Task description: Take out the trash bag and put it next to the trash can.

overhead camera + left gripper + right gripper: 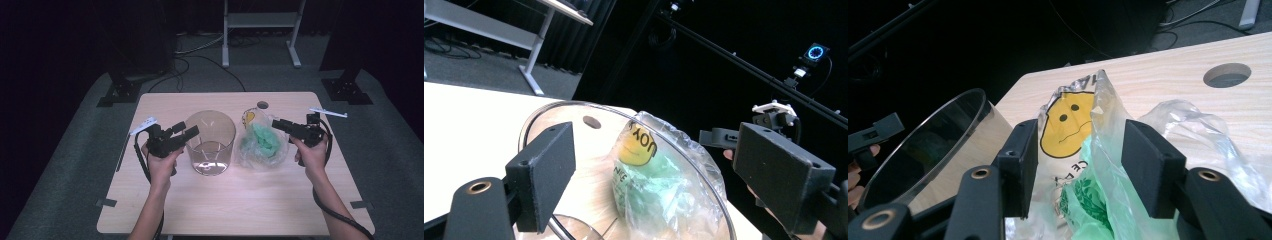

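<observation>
The clear plastic bag (262, 140) with green stuff inside sits on the tabletop (250, 195) just beside the glass jar (210, 142). Right gripper (1080, 165) fingers are released around the bag's top; left gripper (187, 134) fingers are spread across the jar's rim.

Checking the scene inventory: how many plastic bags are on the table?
2: a clear bag with a smiley print beside the glass bucket, and a green bag inside it. More could be hidden inside.
</observation>
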A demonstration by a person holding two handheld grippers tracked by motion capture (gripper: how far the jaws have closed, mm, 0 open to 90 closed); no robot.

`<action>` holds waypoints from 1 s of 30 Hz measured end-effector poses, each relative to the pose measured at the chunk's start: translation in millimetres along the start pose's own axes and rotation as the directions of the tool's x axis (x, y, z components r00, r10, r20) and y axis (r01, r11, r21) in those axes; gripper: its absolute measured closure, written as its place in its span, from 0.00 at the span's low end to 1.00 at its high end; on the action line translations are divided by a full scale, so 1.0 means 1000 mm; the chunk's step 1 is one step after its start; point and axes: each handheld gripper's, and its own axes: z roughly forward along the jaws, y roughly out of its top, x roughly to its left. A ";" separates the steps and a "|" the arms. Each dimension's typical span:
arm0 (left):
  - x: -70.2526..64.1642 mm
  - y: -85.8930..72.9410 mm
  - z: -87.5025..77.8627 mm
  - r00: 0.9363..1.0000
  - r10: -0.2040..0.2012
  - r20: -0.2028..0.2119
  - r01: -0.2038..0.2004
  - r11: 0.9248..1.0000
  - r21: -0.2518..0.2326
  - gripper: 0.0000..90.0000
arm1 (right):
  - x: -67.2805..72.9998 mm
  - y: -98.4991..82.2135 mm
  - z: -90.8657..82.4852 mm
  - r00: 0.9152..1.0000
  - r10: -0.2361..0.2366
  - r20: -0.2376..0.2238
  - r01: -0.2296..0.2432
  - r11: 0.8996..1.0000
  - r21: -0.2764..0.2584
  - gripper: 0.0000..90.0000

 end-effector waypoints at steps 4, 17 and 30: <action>0.000 0.000 0.000 1.000 0.001 -0.002 -0.001 1.000 0.005 0.18 | -0.002 -0.001 -0.006 1.000 0.000 0.003 0.000 1.000 0.000 0.53; 0.002 0.000 -0.003 1.000 -0.002 -0.008 0.002 1.000 -0.006 0.18 | -0.010 -0.014 -0.026 0.999 -0.023 0.023 0.023 1.000 -0.004 0.50; 0.003 -0.001 -0.003 1.000 -0.003 -0.015 0.003 1.000 -0.001 0.18 | -0.022 -0.034 -0.038 0.998 -0.039 0.058 0.039 0.999 0.002 0.48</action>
